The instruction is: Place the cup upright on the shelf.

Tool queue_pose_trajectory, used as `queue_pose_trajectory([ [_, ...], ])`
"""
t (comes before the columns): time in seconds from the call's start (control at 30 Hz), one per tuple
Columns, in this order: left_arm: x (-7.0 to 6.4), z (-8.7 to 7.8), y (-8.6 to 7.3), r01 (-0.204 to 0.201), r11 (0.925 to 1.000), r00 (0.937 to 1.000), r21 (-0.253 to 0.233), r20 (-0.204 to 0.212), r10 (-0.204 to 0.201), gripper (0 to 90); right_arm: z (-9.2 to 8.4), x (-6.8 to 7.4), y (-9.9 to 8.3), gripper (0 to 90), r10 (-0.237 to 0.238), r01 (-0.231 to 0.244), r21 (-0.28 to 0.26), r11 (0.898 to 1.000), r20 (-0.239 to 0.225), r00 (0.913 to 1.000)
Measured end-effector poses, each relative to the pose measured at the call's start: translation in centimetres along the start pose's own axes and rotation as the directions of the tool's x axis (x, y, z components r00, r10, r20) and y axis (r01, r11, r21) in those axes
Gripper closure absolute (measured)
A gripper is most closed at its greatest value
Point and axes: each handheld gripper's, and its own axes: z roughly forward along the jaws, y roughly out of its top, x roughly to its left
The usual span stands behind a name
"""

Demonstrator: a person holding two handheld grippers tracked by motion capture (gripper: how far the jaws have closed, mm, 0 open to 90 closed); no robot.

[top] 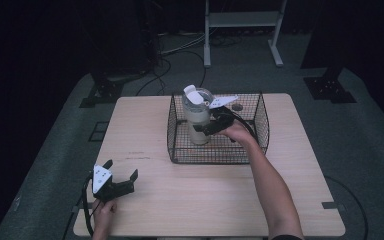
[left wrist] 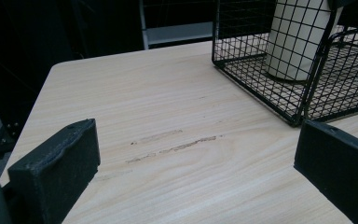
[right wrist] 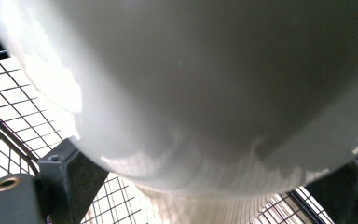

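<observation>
Nearest me, my left hand-held gripper (top: 121, 176) idles spread at the tabletop's (top: 140, 135) near left corner, while my right hand-held gripper (top: 211, 125) pinches the upright bottle (top: 198, 117) inside the wire basket (top: 215, 155).

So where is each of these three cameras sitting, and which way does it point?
High view: fixed above the person's side, looking forward and down on the table; both forearms, the left gripper and right gripper show.
Left gripper view: rides the left gripper, low over the wood, facing the wire basket; its two black jaws stand wide apart.
Right gripper view: rides the right gripper inside the basket, pressed close to the pale bottle; jaws flank it.
All three share the basket and bottle.
</observation>
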Motion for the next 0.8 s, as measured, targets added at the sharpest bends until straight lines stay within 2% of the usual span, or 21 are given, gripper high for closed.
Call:
queue_pose_trajectory([
  [0.37, 0.0, 0.0, 0.0, -0.001, 1.0000, 1.0000, 0.001, 0.001, 0.001, 0.0, -1.1, -0.1, -0.2, 9.1, 0.008, -0.008, 0.012, 1.000, 0.005, 1.0000],
  [0.6, 0.0, 0.0, 0.0, -0.001, 1.0000, 1.0000, 0.000, 0.002, 0.001, 0.0, -2.1, -0.1, -0.1, 9.5, 0.006, -0.006, -0.008, 1.000, 0.010, 0.9999],
  [0.8, -0.1, 0.0, 0.0, -0.004, 1.0000, 1.0000, 0.001, 0.003, 0.004, 0.0, -3.2, -0.2, -0.2, 9.4, 0.008, -0.009, 0.018, 1.000, 0.031, 0.9995],
])
